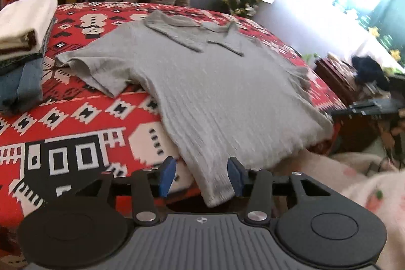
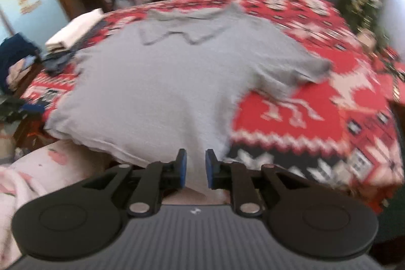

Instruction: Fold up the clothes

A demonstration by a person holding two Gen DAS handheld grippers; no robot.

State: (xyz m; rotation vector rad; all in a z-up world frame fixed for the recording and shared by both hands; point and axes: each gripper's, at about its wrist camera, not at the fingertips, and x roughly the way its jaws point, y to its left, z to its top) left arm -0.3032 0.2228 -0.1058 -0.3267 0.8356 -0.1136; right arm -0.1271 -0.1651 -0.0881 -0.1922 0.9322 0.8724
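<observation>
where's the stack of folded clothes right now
The stack of folded clothes, white on top and denim below, sits at the far left of the left wrist view on the red patterned blanket, just left of the grey ribbed polo shirt's sleeve.

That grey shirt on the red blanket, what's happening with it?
A person is folding laundry with a handheld gripper in each hand. The grey polo shirt lies spread flat on the red patterned blanket, collar at the far end. The left gripper and right gripper are both open at its near hem corners, gripping nothing yet. A stack of folded clothes sits off to the left.
</observation>
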